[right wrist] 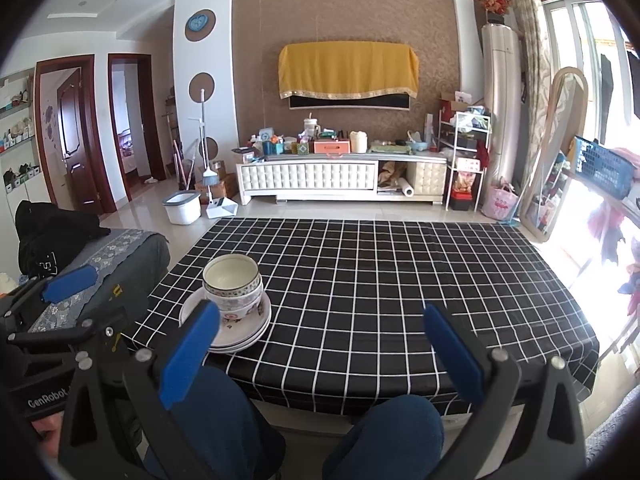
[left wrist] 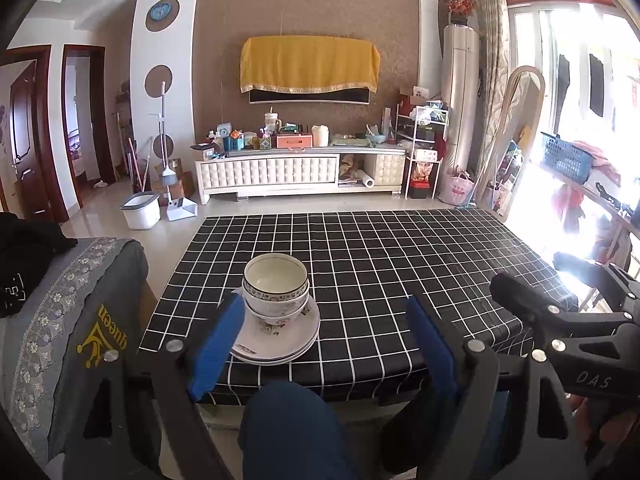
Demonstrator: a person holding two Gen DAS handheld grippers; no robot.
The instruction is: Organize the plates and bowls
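A stack of patterned white bowls point(left wrist: 276, 288) sits on a stack of white plates point(left wrist: 280, 340) near the front left corner of the table with the black checked cloth point(left wrist: 400, 260). The same bowls point(right wrist: 233, 282) and plates point(right wrist: 240, 330) show in the right wrist view. My left gripper point(left wrist: 326, 340) is open and empty, held before the table's front edge, its left fingertip overlapping the plates in view. My right gripper point(right wrist: 322, 344) is open and empty, also at the front edge, to the right of the stack.
A grey-covered sofa arm point(left wrist: 80, 320) with a black garment stands left of the table. My knees point(right wrist: 396, 432) are below the front edge. A TV cabinet point(left wrist: 300, 168), bucket point(left wrist: 140, 210) and mirror point(left wrist: 512, 140) stand across the floor.
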